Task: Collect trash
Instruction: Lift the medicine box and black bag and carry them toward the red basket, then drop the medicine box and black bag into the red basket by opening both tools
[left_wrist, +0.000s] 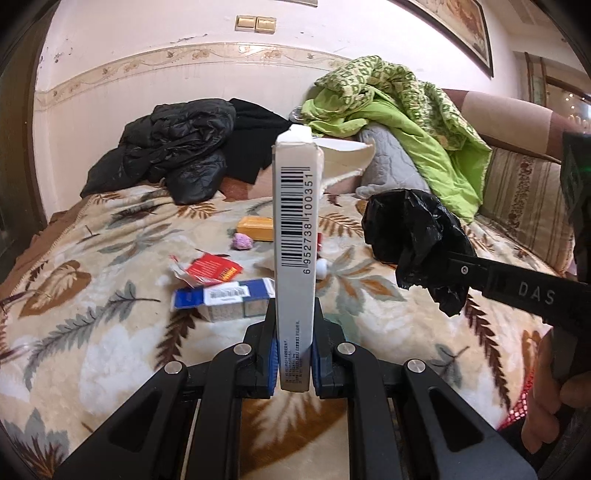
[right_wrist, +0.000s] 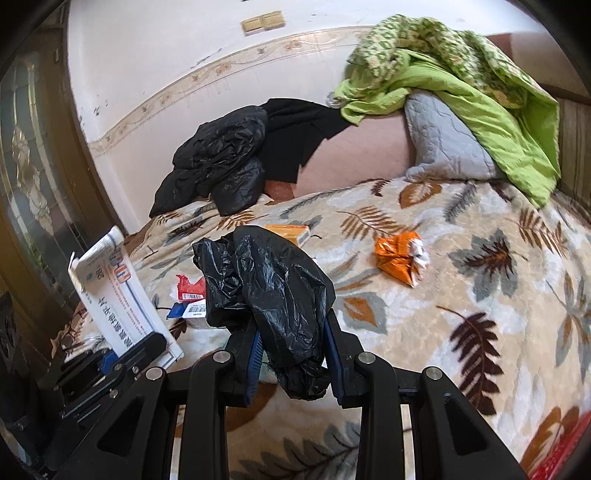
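Note:
My left gripper (left_wrist: 294, 332) is shut on a tall white carton (left_wrist: 295, 229) with a barcode, held upright over the leaf-patterned bed. In the right wrist view that carton (right_wrist: 110, 291) shows at the left edge. My right gripper (right_wrist: 291, 332) is shut on a crumpled black plastic bag (right_wrist: 273, 284), which also hangs at the right of the left wrist view (left_wrist: 410, 236). Litter lies on the blanket: a blue-and-white box (left_wrist: 225, 295), a red wrapper (left_wrist: 212, 271), a yellow box (left_wrist: 255, 228), a pink wad (left_wrist: 242, 242) and an orange wrapper (right_wrist: 400, 258).
A black jacket (left_wrist: 173, 155) is heaped at the back of the bed by the wall. A green quilt (left_wrist: 417, 122) drapes over a grey pillow (right_wrist: 443, 144). A dark door (right_wrist: 33, 177) stands at the left. A hand (left_wrist: 554, 398) grips the right tool.

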